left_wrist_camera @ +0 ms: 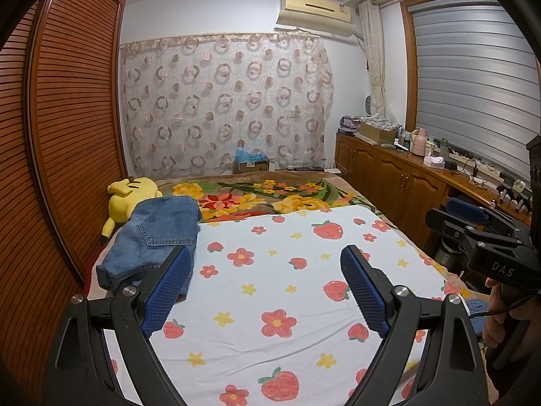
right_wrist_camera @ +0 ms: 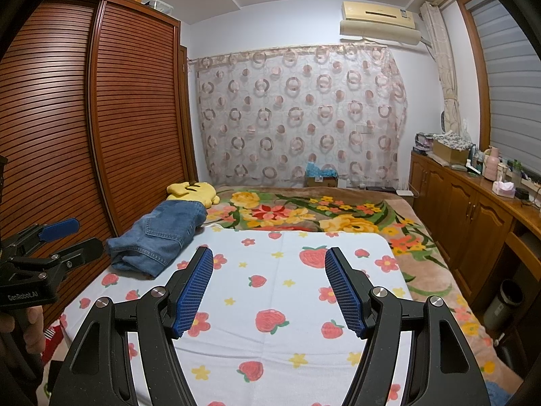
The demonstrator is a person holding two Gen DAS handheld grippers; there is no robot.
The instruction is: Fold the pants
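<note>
A pair of blue denim pants (left_wrist_camera: 152,237) lies folded in a thick bundle at the left side of the bed, also visible as the pants (right_wrist_camera: 159,237) in the right wrist view. My left gripper (left_wrist_camera: 267,257) hovers open above the white strawberry-print sheet (left_wrist_camera: 270,291), with nothing between its blue pads; its left pad (left_wrist_camera: 169,291) stands just in front of the pants. My right gripper (right_wrist_camera: 268,258) is open too, empty, over the sheet (right_wrist_camera: 280,304) to the right of the pants. Each gripper shows at the edge of the other's view.
A yellow plush toy (left_wrist_camera: 130,196) lies behind the pants against the slatted wardrobe (left_wrist_camera: 67,135). A floral blanket (left_wrist_camera: 270,199) covers the far half of the bed. Wooden cabinets (left_wrist_camera: 405,179) with clutter line the right wall. A cardboard box (left_wrist_camera: 252,164) sits beyond the bed.
</note>
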